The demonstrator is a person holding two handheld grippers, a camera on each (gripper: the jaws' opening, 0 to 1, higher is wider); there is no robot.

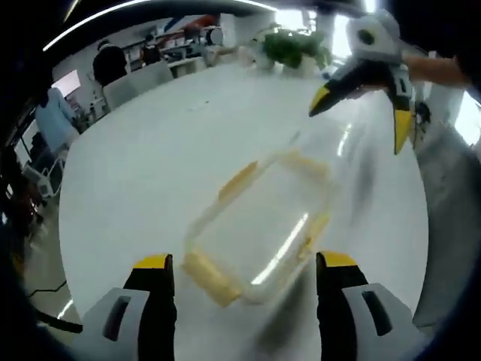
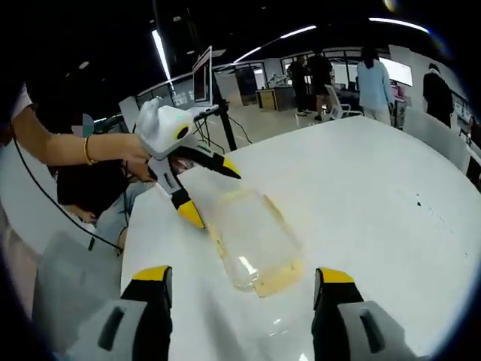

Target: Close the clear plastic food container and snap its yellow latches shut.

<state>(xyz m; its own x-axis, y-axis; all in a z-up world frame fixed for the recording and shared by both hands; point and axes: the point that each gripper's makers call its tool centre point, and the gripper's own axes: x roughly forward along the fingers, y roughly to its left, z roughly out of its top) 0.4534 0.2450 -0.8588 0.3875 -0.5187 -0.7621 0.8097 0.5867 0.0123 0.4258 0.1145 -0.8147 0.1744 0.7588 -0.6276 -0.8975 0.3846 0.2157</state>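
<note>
The clear plastic container (image 1: 259,226) lies flat on the white table (image 1: 150,165), blurred, with yellow latches (image 1: 207,274) along its edges. I cannot tell whether they are snapped down. My left gripper (image 1: 246,263) is open, its jaws straddling the near end of the container from above. My right gripper (image 1: 361,120) hangs open past the far end. In the right gripper view the container (image 2: 252,237) lies just ahead of my open right gripper (image 2: 242,276). The left gripper (image 2: 213,194), held by a hand, spreads its jaws at the container's far left corner.
The white table (image 2: 376,195) stretches wide around the container. A green plant (image 1: 289,45) stands at its far edge, with a chair (image 1: 139,79) beside it. Several people (image 2: 372,79) stand in the background. The person's lap (image 2: 113,210) is by the table edge.
</note>
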